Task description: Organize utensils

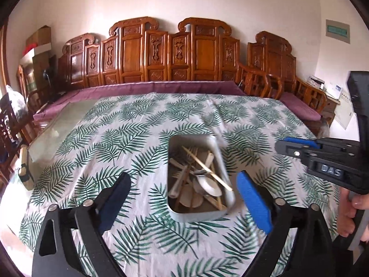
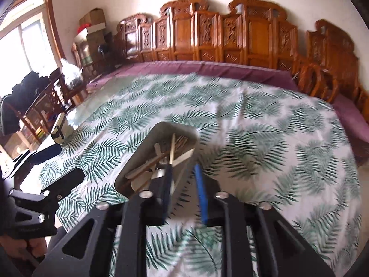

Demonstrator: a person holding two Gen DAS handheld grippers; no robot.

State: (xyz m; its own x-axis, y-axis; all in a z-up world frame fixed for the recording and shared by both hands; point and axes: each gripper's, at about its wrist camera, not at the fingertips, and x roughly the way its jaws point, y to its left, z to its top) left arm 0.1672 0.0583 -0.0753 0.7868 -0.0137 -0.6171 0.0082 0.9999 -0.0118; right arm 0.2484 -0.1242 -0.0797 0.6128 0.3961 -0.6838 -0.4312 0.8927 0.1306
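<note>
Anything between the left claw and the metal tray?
Nothing: only leaf-print tablecloth lies between the left claw and the metal tray, per the left wrist view.

tray [image 1: 220, 159]: brushed metal, dull sheen
spoons [image 1: 208, 188] in tray: polished metal, glossy
chopsticks [image 1: 207, 169] in tray: pale wood, matt
cloth [image 1: 129, 138] under tray: woven fabric, leaf print, matt
left gripper [image 1: 184, 200]: black plastic, blue pads
bench [image 1: 170, 53] behind tray: carved wood, varnished
</note>
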